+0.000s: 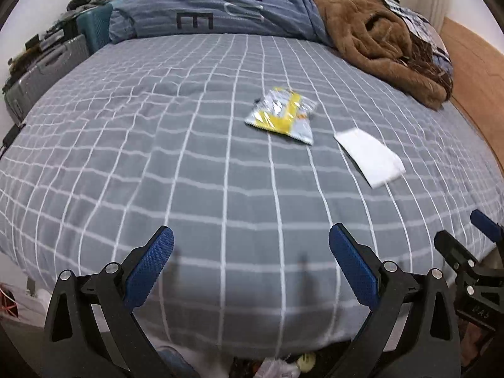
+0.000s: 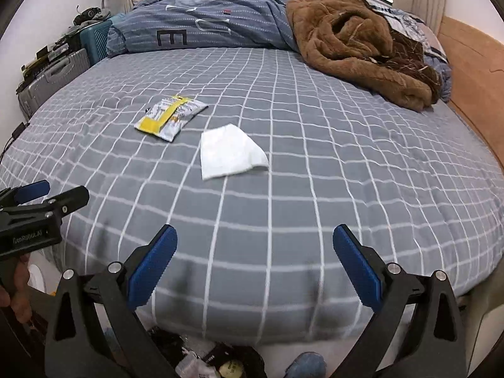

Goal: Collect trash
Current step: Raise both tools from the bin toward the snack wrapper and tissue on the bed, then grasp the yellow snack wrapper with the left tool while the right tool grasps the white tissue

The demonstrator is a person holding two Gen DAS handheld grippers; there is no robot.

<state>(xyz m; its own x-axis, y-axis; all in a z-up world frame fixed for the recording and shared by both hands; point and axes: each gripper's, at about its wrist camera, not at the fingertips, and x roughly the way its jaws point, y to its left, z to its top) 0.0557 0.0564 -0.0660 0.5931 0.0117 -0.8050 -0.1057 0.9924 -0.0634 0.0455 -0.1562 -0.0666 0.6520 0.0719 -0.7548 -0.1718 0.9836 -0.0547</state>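
Right wrist view: both our hand-held grippers point(image 2: 255, 264) point(image 1: 251, 267) gape, empty. White tissue point(image 2: 230, 152) beside the wrapper point(image 2: 170, 116) looks limp, light; we pinch its raised edge.

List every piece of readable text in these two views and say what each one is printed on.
"E": large dark letter on the blue striped duvet, beside paler letters too creased to read.
"GenRobot.AI", roughly: small and blurred, on the black body of the left gripper.
"DAS": faint embossing on the right gripper; uncertain.
Yellow and silver snack wrapper: print too small to read.
White folded tissue: no text.
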